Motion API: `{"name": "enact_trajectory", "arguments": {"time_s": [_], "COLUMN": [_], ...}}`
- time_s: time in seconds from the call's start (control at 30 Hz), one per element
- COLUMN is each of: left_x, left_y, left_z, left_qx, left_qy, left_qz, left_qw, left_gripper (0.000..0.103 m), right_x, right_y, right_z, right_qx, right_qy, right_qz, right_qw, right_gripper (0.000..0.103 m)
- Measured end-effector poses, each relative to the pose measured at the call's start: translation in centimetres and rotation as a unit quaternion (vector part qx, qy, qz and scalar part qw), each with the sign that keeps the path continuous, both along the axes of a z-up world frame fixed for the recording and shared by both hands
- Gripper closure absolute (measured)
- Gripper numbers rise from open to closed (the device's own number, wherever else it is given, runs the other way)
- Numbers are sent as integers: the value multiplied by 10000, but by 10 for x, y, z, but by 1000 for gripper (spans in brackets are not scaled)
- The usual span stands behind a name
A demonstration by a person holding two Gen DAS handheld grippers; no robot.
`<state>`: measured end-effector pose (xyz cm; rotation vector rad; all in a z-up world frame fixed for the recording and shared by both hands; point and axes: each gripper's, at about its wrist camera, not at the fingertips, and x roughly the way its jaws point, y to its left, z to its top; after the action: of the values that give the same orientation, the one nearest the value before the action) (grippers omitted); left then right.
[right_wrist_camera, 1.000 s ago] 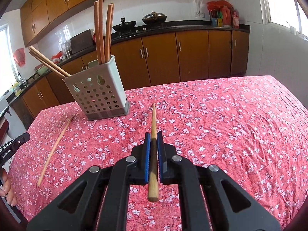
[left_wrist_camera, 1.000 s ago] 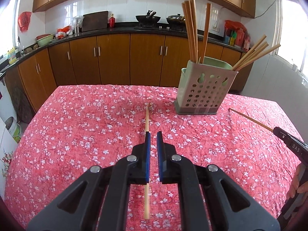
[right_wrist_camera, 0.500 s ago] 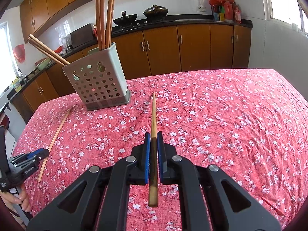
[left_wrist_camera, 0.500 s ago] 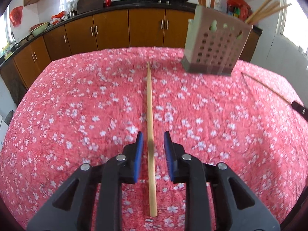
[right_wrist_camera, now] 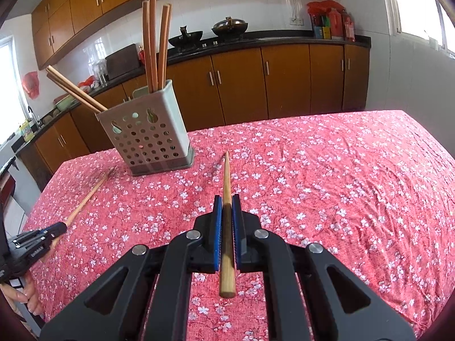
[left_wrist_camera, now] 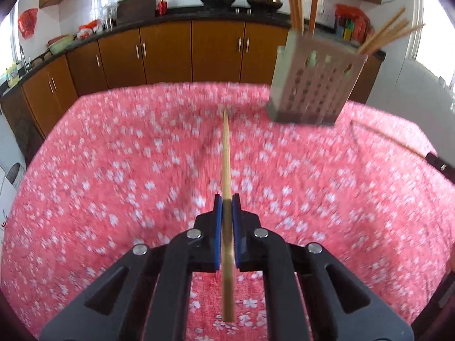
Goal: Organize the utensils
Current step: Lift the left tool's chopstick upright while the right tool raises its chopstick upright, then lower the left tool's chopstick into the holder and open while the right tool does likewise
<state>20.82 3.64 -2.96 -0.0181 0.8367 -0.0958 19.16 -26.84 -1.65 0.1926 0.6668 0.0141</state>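
Note:
My left gripper [left_wrist_camera: 227, 199] is shut on a pale wooden chopstick [left_wrist_camera: 226, 156] and holds it above the red floral tablecloth, pointing toward the cabinets. My right gripper [right_wrist_camera: 226, 200] is shut on a second chopstick [right_wrist_camera: 226, 176], also held above the cloth. A perforated grey-green utensil holder [left_wrist_camera: 311, 85] with several chopsticks in it stands ahead and right of the left gripper; in the right wrist view the holder [right_wrist_camera: 148, 139] stands ahead and left. The left gripper [right_wrist_camera: 37, 240] and its chopstick [right_wrist_camera: 91, 196] also show at the left edge of that view.
The table [right_wrist_camera: 341, 184] is covered by a red floral cloth. Behind it run brown kitchen cabinets [right_wrist_camera: 256, 82] with a dark counter holding woks [right_wrist_camera: 230, 25] and bottles [right_wrist_camera: 332, 24]. The right gripper's tip [left_wrist_camera: 439, 166] shows at the right edge of the left wrist view.
My left gripper came down around the chopstick lying on the cloth, shut on it, and lifted it. My right gripper kept its chopstick and rose slightly.

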Motion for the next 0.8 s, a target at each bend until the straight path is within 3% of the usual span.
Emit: {"name": "enact_trajectory", "arguments": {"time_s": [0.4,0.63,0.8], "left_x": [-15,-13,-13], "left_y": [8,7,3], "left_z": [89,103,127], "left_qx": [-519,-606,-654], "left_qy": [-1225,-1379,-1646], "left_qz": [233,238,145], "left_qw": [9908,9883,9841], "left_gripper": [95,95,95], "right_x": [-6,-6,-3], "right_y": [-1,-1,1], "right_z": [24,35,63], "right_qx": [116,105,85], "right_qy": [-449,-617,-938], "right_qz": [21,29,89], "right_qw": [9989,9980,9955], "right_gripper": [95,95,95]}}
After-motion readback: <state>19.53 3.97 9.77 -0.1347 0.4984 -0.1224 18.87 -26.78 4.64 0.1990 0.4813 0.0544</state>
